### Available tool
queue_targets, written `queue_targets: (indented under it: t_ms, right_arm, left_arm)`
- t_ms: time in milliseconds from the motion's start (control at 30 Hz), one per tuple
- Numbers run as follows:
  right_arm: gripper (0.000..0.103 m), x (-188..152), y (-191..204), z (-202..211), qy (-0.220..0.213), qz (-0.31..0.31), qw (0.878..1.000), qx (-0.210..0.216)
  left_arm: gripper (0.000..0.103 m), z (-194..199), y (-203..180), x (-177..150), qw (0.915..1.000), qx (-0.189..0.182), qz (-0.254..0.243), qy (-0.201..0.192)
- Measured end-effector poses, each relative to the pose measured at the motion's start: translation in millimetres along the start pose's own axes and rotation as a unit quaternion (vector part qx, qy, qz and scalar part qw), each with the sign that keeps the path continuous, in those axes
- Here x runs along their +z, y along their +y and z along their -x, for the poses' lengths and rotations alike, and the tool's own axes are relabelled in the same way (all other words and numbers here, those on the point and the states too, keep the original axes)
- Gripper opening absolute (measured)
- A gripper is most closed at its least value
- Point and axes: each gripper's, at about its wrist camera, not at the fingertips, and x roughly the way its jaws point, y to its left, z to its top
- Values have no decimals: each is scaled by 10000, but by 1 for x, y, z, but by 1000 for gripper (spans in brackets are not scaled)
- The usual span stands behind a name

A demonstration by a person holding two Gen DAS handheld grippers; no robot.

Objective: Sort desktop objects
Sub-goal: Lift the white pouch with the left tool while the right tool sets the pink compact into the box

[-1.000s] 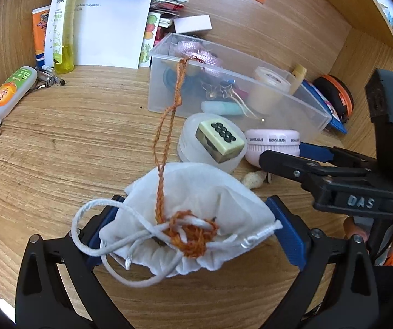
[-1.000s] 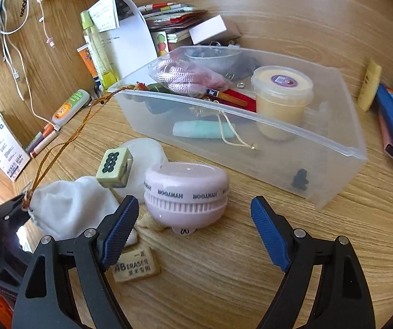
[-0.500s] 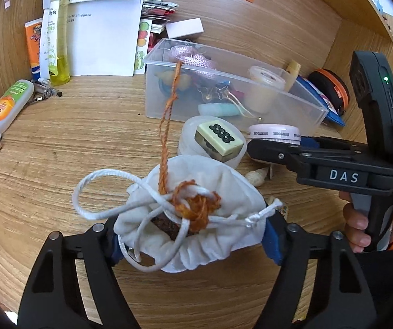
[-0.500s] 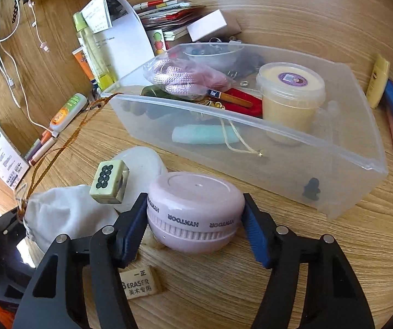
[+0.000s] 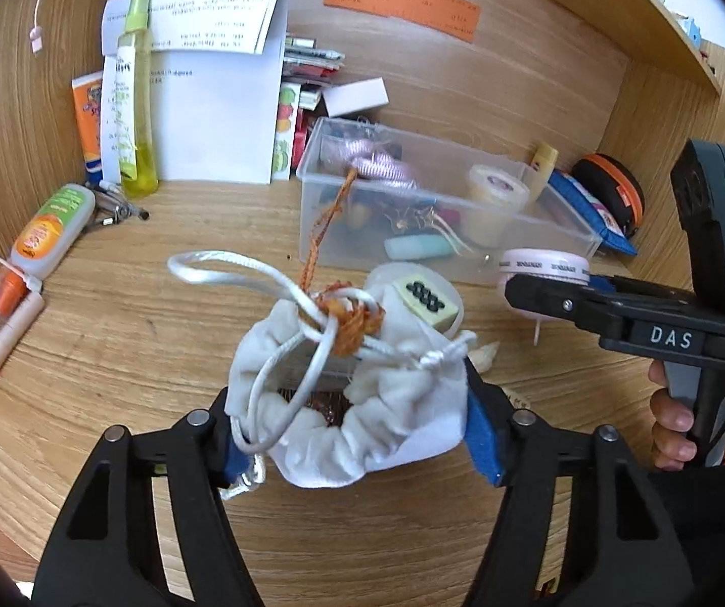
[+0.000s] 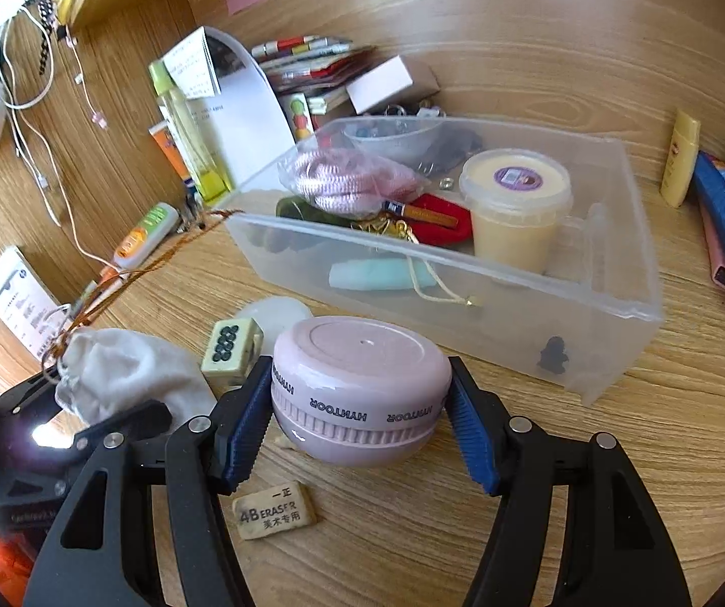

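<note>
In the clear bin [image 6: 615, 313] (open-topped): lidded cup [image 6: 514, 202].

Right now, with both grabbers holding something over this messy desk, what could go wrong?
1. The orange cord tied to the white pouch trails over the clear bin; lifting the pouch in the closing left gripper might snag it or tug the bin.
2. The pouch's mouth gapes, so contents could spill.
3. The right gripper holds the round pink device by its curved sides; it might slip.
</note>
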Motion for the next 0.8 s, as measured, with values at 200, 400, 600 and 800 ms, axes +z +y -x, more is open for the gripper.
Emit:
queue_targets:
  t_ms: [200,400,600,800]
  right_arm:
    - [62,0,-1,11,-166,-45,9999,-5]
    - [62,-1,-6,18,-266,-104,9996,-35]
    - [62,1,-10,26,-392,-125,9991,-46]
    - [62,7,-10,35,-545,-117,9984,-118]
  left_arm:
    - [57,0,1,8,9999,-103,-13,-32]
    - [54,-1,3,13,9998,-178,49,-32]
    - [53,3,7,26,9995,-249,120,-118]
    - [53,8,9,44,9992,-310,105,-248]
